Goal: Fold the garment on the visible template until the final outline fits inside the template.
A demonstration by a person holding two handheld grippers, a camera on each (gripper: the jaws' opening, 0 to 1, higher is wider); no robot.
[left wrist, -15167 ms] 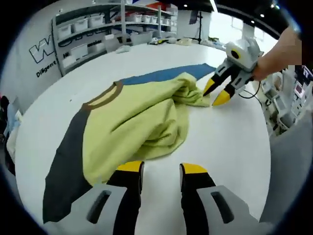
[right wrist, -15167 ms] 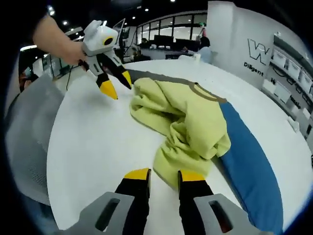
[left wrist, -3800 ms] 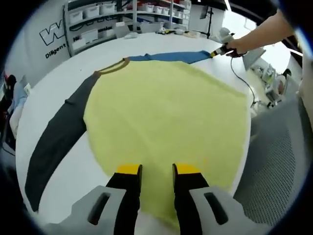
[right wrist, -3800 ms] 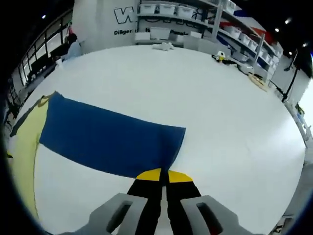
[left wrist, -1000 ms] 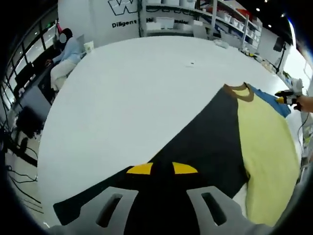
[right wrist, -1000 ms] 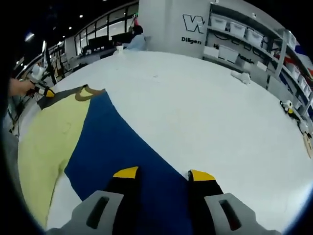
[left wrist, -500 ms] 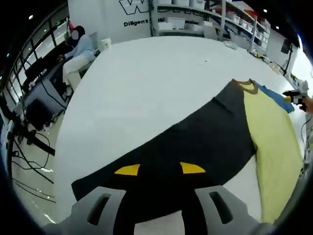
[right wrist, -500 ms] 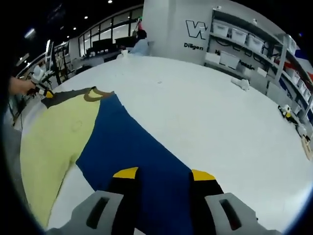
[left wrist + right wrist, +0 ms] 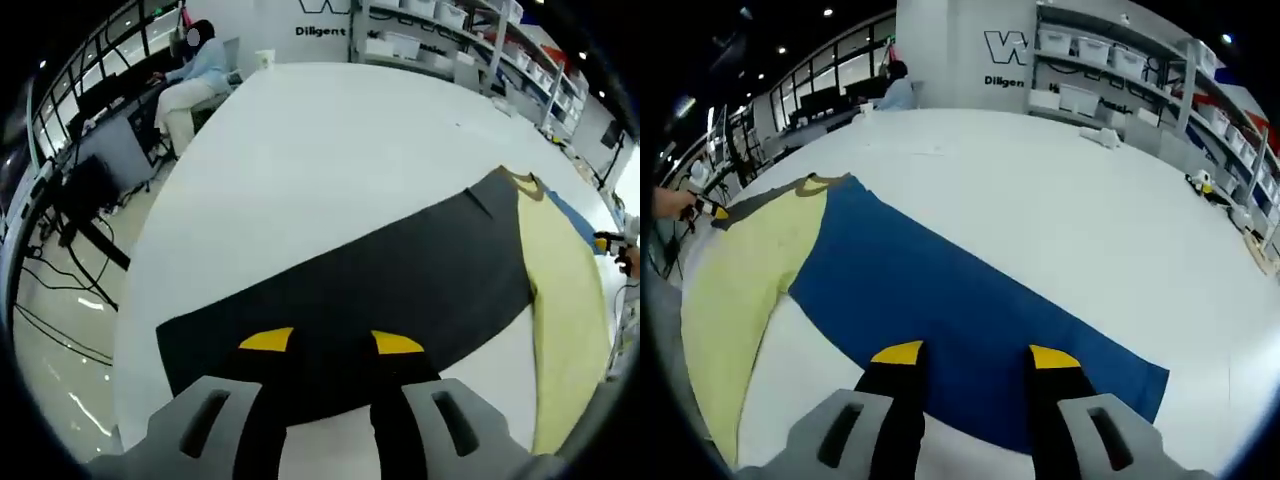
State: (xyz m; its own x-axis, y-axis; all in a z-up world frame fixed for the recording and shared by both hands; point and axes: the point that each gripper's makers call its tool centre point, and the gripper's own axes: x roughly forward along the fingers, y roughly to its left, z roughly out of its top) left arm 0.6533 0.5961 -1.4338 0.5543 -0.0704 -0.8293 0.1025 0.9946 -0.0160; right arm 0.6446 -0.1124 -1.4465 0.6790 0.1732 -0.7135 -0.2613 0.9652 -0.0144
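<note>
The garment lies spread flat on the white table (image 9: 330, 130). It has a yellow-green body (image 9: 562, 300), a brown collar (image 9: 522, 180), a dark grey sleeve (image 9: 380, 280) and a blue sleeve (image 9: 940, 280). My left gripper (image 9: 332, 342) is open, its yellow tips hovering over the grey sleeve near its cuff end. My right gripper (image 9: 975, 355) is open too, above the blue sleeve close to its cuff end (image 9: 1145, 385). In the right gripper view the body (image 9: 735, 270) and collar (image 9: 822, 183) lie at the left, with the left gripper (image 9: 702, 206) and a hand beyond. The right gripper (image 9: 608, 239) is small at the far right.
The table's curved edge (image 9: 140, 270) drops to a shiny floor with cables (image 9: 60, 330). A seated person (image 9: 195, 75) is at a desk beyond the far side. Shelves with white bins (image 9: 1110, 60) line the back wall. Small items (image 9: 1200, 182) lie on the table's far part.
Both cameras have drawn back along the sleeves toward the cuffs, so the grey and blue cuff ends now show. Both sleeves lie stretched out straighter. Both grippers stay open.
</note>
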